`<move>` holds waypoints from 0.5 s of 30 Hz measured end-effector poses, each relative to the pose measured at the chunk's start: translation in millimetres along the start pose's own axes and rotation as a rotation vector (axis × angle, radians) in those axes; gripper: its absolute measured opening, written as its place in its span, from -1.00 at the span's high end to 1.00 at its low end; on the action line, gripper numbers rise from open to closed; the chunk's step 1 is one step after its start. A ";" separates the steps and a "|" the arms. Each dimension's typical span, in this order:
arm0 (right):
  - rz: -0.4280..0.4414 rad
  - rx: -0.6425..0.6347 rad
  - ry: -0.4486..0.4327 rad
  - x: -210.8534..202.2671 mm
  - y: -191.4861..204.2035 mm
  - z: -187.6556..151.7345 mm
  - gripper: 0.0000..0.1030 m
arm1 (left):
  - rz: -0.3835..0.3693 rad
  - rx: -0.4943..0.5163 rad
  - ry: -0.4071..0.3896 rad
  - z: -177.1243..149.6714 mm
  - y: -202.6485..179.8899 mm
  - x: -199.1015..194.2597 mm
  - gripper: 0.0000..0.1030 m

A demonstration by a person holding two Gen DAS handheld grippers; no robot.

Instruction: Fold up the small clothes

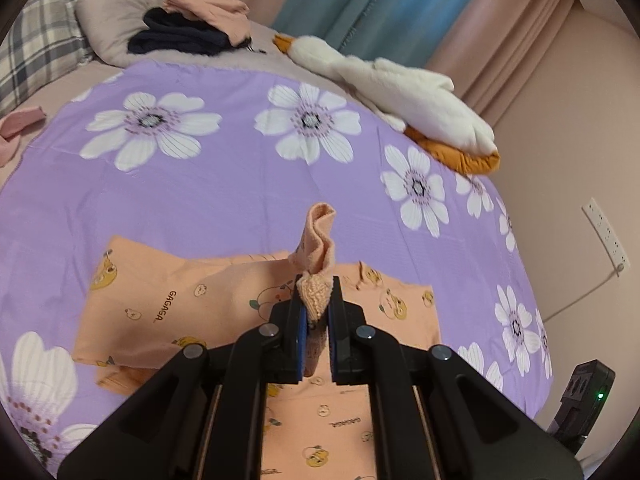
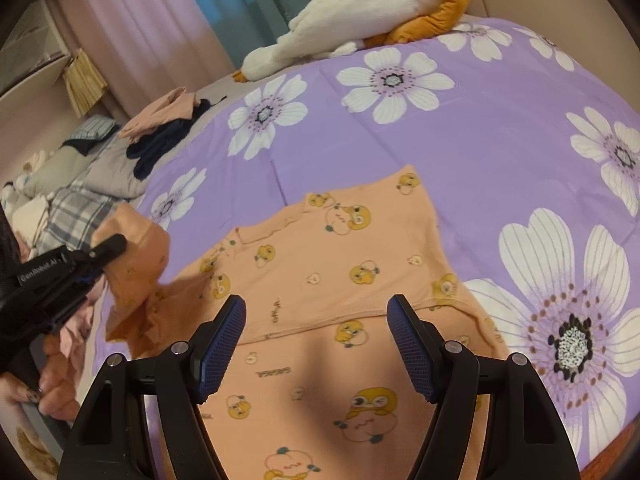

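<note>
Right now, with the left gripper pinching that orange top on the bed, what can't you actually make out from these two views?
- Left wrist view: the left gripper covers the orange top beneath it, so its near hem is hidden.
- Right wrist view: the right gripper, jaws open, blocks the garment's lower part; the frame edge cuts it off.
- Right wrist view: the pile of clothes is too small to identify.

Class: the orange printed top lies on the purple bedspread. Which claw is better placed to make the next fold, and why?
Left. The left claw is already shut on the sleeve cuff of the orange top, lifted off the bedspread. The right claw hangs open above the garment, holding nothing.
</note>
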State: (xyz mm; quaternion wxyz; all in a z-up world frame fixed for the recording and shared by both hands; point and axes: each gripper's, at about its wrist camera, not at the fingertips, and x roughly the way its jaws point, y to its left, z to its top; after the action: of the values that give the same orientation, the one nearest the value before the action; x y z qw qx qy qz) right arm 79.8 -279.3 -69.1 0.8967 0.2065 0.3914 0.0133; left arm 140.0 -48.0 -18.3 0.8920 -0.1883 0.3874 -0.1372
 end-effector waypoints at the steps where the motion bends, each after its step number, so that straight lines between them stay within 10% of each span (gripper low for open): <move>1: -0.002 0.008 0.000 -0.2 -3.6 0.1 -0.41 | 0.000 0.002 0.012 -1.8 -3.1 4.6 0.86; 15: -0.003 0.062 0.023 3.7 -30.2 -0.9 -0.41 | 0.022 0.056 0.192 -38.3 -28.7 78.1 0.84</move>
State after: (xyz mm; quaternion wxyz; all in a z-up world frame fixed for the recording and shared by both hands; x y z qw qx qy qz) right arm 77.6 -305.9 -83.7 0.8853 0.2336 0.4021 0.0021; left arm 160.4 -112.8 -79.6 0.8572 -0.1452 0.4690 -0.1552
